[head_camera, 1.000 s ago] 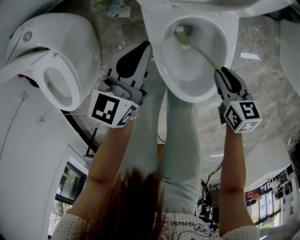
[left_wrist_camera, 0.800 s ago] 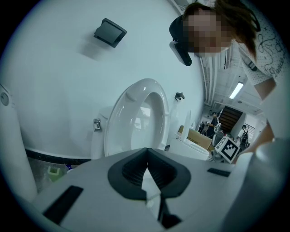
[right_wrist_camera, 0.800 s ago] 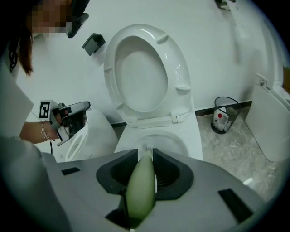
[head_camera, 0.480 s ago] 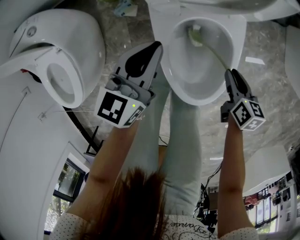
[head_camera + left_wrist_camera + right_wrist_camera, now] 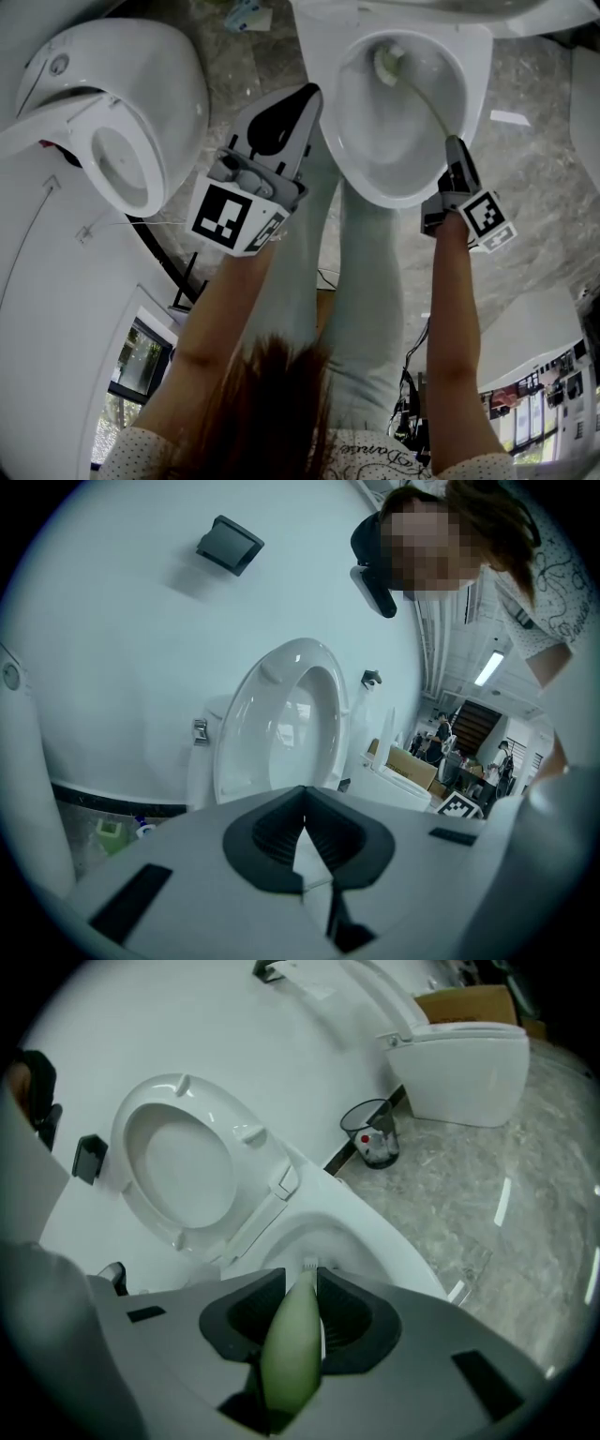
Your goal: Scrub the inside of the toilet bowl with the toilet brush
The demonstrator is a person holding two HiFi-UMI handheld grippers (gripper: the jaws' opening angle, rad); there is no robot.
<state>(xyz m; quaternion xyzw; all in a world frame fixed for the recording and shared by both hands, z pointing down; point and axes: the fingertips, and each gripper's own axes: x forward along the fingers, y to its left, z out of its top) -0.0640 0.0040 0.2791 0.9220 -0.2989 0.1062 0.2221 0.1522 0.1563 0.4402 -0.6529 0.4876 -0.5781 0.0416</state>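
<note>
A white toilet bowl [image 5: 361, 150] stands open at the top middle of the head view, its seat and lid [image 5: 178, 1162] raised. The pale green toilet brush [image 5: 391, 64] has its head deep inside the bowl, and its handle [image 5: 292, 1349] runs back between the jaws of my right gripper [image 5: 456, 155], which is shut on it at the bowl's right rim. My left gripper [image 5: 298, 103] hangs over the bowl's left outer side, jaws shut with nothing between them. In the left gripper view a raised toilet seat [image 5: 281, 728] shows beyond the shut jaws.
A second white toilet [image 5: 112, 122] stands at the left, and another toilet [image 5: 464, 1063] sits further off. A small wire bin [image 5: 370, 1133] stands by the wall on the grey marble floor [image 5: 534, 178]. The person's legs [image 5: 366, 281] are right in front of the bowl.
The brush head has shifted from the bowl's far left to its far middle. My right gripper has turned and moved a little closer to the rim. The left gripper barely moved.
</note>
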